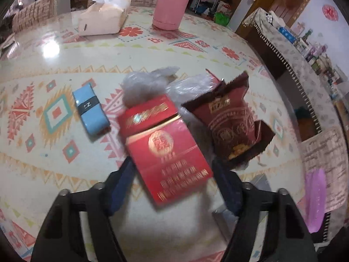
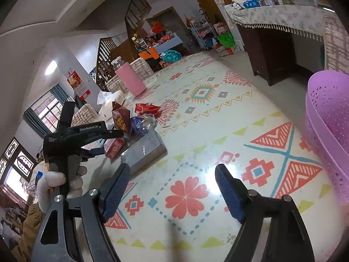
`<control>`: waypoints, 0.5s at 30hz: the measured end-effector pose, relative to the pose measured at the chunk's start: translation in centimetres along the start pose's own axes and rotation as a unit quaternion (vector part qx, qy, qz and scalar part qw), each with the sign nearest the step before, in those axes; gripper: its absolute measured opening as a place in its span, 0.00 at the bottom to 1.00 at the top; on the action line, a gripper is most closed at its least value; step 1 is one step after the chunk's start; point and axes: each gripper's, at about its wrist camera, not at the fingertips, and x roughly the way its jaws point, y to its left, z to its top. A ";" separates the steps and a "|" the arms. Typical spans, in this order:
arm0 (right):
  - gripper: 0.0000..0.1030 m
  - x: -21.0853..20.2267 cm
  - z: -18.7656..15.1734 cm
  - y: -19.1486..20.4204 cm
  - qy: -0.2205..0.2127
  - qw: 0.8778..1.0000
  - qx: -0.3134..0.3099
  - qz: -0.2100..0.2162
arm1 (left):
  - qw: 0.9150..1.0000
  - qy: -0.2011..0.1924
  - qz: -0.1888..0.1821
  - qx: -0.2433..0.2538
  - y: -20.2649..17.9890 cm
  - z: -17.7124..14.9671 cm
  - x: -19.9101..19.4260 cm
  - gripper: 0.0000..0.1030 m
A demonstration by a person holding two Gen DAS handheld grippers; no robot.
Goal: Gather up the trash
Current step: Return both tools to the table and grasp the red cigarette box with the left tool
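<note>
A red cigarette pack [image 1: 168, 152] lies skewed between the fingers of my left gripper [image 1: 172, 163], whose pads touch its two sides just above the patterned tablecloth [image 1: 43, 170]. Behind it sit a brown snack wrapper [image 1: 231, 122] and crumpled clear plastic [image 1: 141, 85]. The right wrist view shows the left gripper [image 2: 109, 144] in a gloved hand [image 2: 52, 183], over the same heap: red pack [image 2: 114, 146], brown wrapper [image 2: 120, 118], blue foil wrapper [image 2: 141, 124], red foil [image 2: 146, 108]. My right gripper [image 2: 172, 168] hangs open over bare tablecloth, nothing between its fingers. A purple basket [image 2: 327, 118] stands to its right.
A small blue packet [image 1: 90, 109] lies left of the heap. A tissue pack [image 1: 102, 17] and a pink bottle [image 1: 172, 2] stand at the far side. A grey box [image 2: 141, 150] sits beside the trash. Chairs ring the table; a covered sideboard [image 2: 272, 19] stands beyond its edge.
</note>
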 end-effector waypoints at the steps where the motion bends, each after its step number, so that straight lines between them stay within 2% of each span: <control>1: 0.82 0.0 0.0 0.0 0.000 1.000 0.001 0.000 | 1.000 0.001 -0.003 0.002 0.1 -0.3 -0.2 0.62; 6: 0.83 0.1 0.0 -0.1 0.000 1.000 0.002 -0.001 | 1.000 0.006 -0.027 -0.006 1.9 -2.5 -2.2 0.54; 11: 0.83 0.3 0.0 0.0 0.003 1.000 -0.003 -0.008 | 0.998 0.008 -0.054 -0.012 4.5 -5.8 -4.5 0.54; 15: 0.83 0.6 0.0 0.1 0.007 1.000 -0.006 -0.015 | 0.998 0.006 -0.064 -0.013 5.2 -6.7 -5.1 0.54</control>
